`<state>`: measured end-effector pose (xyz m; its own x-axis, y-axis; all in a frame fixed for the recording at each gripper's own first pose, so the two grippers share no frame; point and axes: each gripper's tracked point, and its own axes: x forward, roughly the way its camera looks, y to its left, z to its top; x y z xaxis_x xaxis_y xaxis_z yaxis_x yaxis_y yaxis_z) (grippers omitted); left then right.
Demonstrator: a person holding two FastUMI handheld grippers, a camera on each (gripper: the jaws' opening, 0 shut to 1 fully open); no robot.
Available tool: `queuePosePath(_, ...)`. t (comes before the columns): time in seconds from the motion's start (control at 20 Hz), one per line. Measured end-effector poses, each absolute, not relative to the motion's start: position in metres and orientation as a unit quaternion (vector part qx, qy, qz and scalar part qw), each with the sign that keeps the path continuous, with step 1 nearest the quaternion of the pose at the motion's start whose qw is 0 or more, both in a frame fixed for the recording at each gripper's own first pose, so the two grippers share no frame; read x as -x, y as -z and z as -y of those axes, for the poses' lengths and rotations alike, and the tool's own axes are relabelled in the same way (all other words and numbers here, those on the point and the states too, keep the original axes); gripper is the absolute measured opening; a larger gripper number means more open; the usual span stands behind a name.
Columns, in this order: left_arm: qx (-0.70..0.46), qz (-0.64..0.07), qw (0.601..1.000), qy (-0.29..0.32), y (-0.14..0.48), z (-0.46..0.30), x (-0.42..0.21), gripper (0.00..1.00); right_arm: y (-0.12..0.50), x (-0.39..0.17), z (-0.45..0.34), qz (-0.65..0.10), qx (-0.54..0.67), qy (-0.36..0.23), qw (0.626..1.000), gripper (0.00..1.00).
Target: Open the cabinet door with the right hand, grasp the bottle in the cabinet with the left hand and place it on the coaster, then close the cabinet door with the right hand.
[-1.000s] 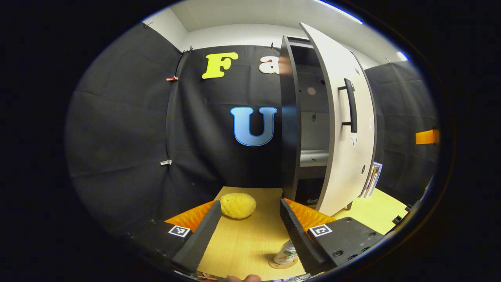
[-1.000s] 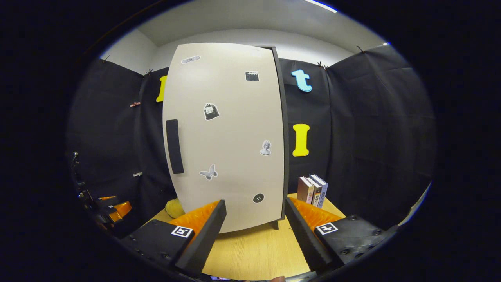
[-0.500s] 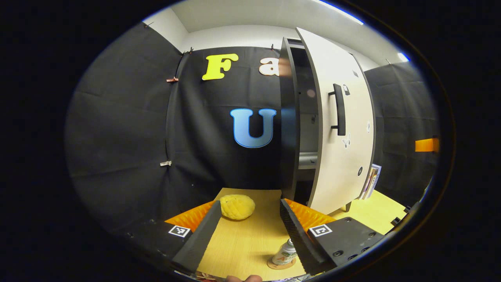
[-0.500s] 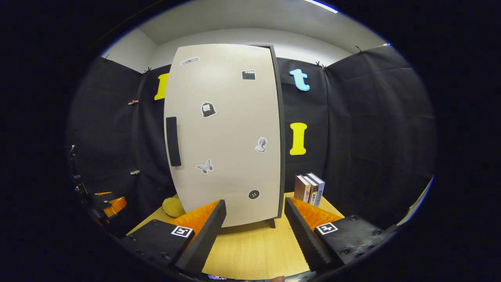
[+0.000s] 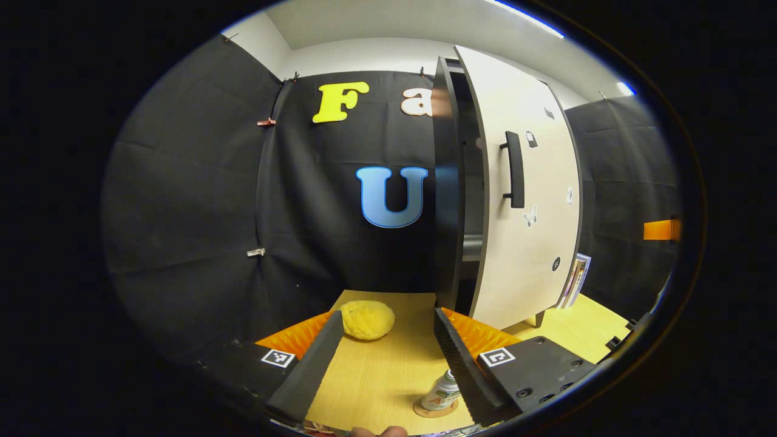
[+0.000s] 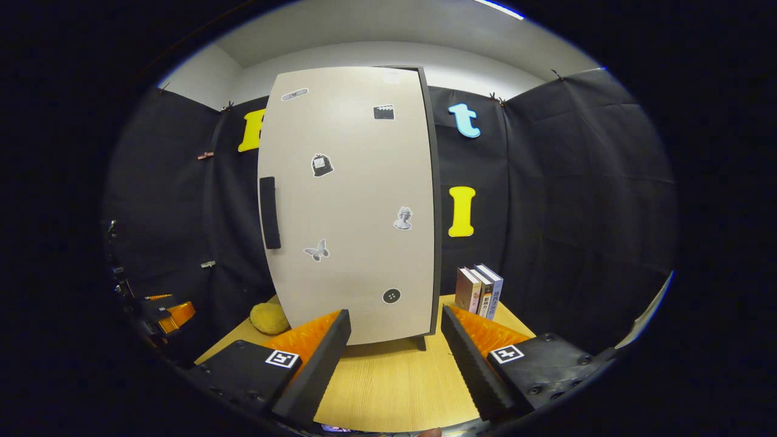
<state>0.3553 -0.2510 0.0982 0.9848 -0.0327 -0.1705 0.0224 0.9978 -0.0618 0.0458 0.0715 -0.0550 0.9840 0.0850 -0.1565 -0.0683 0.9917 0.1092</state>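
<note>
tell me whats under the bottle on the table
The bottle stands on a round coaster on the wooden table. The left gripper's finger covers the right side of both.

The bottle (image 5: 442, 391) stands upright on the coaster (image 5: 434, 409); the pale cabinet door (image 6: 352, 200) hangs slightly ajar.

Black cloth (image 6: 576, 200) draped the booth's walls beneath a white ceiling (image 6: 364, 30), where a light strip (image 5: 528, 18) glowed. A light wooden table (image 6: 394, 388) stood near, books (image 6: 481, 291) far right.
</note>
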Motion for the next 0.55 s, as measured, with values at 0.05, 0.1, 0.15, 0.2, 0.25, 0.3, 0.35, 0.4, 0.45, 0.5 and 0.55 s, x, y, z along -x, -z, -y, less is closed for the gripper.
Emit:
queuePosePath(0.05,0.030,-0.086,0.996,0.014,-0.0975,0.2509,-0.3553,0.94,0.0547,-0.0462,-0.0719,-0.081,-0.051,-0.039,0.995,0.98)
queuePosePath(0.1,0.030,-0.086,0.996,0.014,-0.0976,0.2511,-0.3563,0.95,0.0544,-0.0463,-0.0721,-0.081,-0.052,-0.039,0.995,0.98)
queuePosePath(0.15,0.030,-0.086,0.996,0.014,-0.0973,0.2508,-0.3569,0.95,0.0544,-0.0461,-0.0727,-0.081,-0.052,-0.040,0.995,0.98)
queuePosePath(0.2,0.029,-0.086,0.996,0.014,-0.0976,0.2509,-0.3573,0.95,0.0547,-0.0467,-0.0732,-0.082,-0.052,-0.040,0.995,0.98)
queuePosePath(0.25,0.029,-0.086,0.996,0.015,-0.0970,0.2511,-0.3561,0.95,0.0551,-0.0467,-0.0736,-0.082,-0.051,-0.040,0.995,0.98)
queuePosePath(0.3,0.029,-0.086,0.996,0.016,-0.0973,0.2514,-0.3565,0.94,0.0554,-0.0465,-0.0742,-0.083,-0.050,-0.041,0.994,0.98)
queuePosePath(0.35,0.029,-0.086,0.996,0.016,-0.0975,0.2521,-0.3569,0.94,0.0556,-0.0462,-0.0746,-0.084,-0.050,-0.041,0.994,0.98)
queuePosePath(0.4,0.028,-0.086,0.996,0.017,-0.0980,0.2528,-0.3571,0.94,0.0564,-0.0463,-0.0752,-0.084,-0.050,-0.042,0.994,0.98)
queuePosePath(0.45,0.028,-0.086,0.996,0.017,-0.0969,0.2530,-0.3568,0.94,0.0567,-0.0458,-0.0747,-0.085,-0.050,-0.042,0.994,0.98)
queuePosePath(0.5,0.028,-0.086,0.996,0.017,-0.0971,0.2532,-0.3571,0.94,0.0562,-0.0456,-0.0739,-0.085,-0.050,-0.041,0.994,0.98)
queuePosePath(0.55,0.028,-0.086,0.996,0.018,-0.0968,0.2537,-0.3569,0.94,0.0558,-0.0458,-0.0736,-0.085,-0.049,-0.041,0.994,0.98)
